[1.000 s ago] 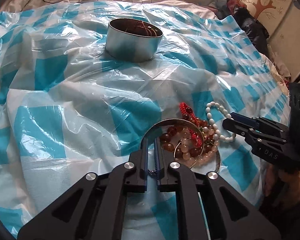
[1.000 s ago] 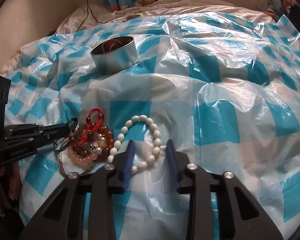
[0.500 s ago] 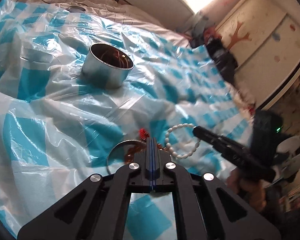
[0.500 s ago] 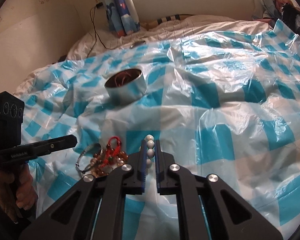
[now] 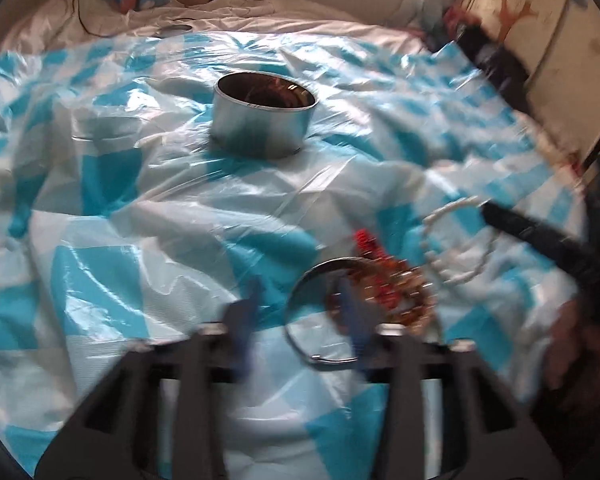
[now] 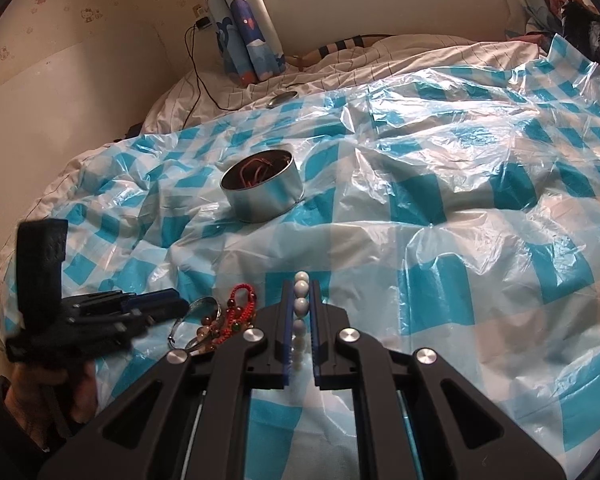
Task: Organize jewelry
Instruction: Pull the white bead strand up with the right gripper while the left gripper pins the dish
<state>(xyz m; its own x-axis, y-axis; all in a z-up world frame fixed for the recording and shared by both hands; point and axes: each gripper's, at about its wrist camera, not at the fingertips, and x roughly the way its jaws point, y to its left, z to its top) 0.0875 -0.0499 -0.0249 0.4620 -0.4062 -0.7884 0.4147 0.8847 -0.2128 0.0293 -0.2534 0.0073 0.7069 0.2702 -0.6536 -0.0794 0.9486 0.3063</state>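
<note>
both grippers are matte black plastic, built as open angular frames with triangular cut-outs. the right gripper (image 6: 300, 312) carries four round silver screws across its frame and blue ribbed pads lining the inner faces of its two narrow fingers (image 6: 285, 320). the left gripper (image 5: 296, 312) shows the same black frame, silver screws and blue pads, blurred in its own view. a boxy black block tops its body, and a hand (image 6: 60, 384) shows beneath it.
</note>
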